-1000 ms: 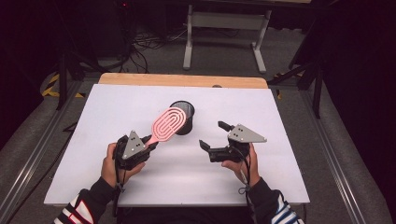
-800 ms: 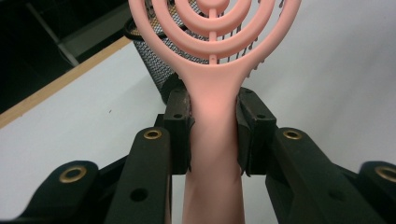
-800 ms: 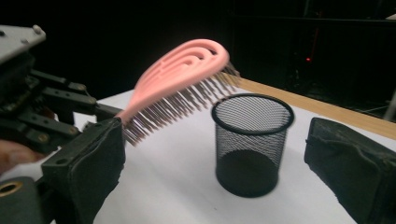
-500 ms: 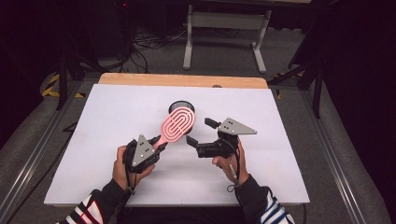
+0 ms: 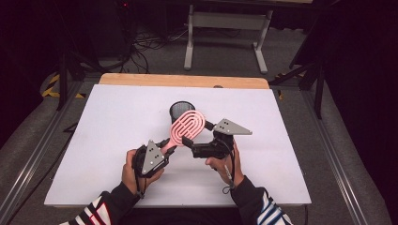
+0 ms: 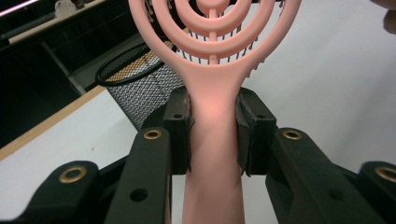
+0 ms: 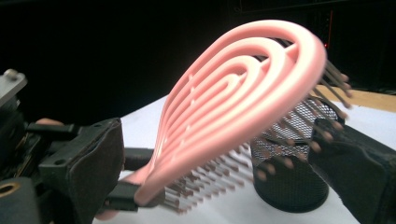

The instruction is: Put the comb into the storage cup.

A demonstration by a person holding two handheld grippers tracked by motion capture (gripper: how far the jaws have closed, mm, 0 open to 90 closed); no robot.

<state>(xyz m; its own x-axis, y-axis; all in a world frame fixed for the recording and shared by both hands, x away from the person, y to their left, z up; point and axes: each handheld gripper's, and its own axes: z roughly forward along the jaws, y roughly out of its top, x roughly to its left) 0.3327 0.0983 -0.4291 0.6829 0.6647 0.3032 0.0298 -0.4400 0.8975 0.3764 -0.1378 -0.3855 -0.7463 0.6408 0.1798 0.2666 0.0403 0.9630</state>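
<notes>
Where its two black jaws close on the pink handle, the left claw holds a hairbrush, the pads pressing on both sides of the handle just below the head. In the high view the left claw sits at the near middle of the table, and the hairbrush rises from it slanting away and to the right, its oval head of nested pink loops raised off the table. The right claw comes in from the right with its jaws spread wide, one on either side of the brush head. In the right gripper view, one jaw stands at the left near the handle end and the other at the right, where the bristles point toward its pad; whether that pad touches them cannot be told. The hairbrush is slightly blurred there. Just behind the brush head stands a black mesh cup, upright on the white table; the same cup appears to the left of the handle in the left gripper view. A hand in a striped sleeve carries the left claw, and another hand carries the right.
</notes>
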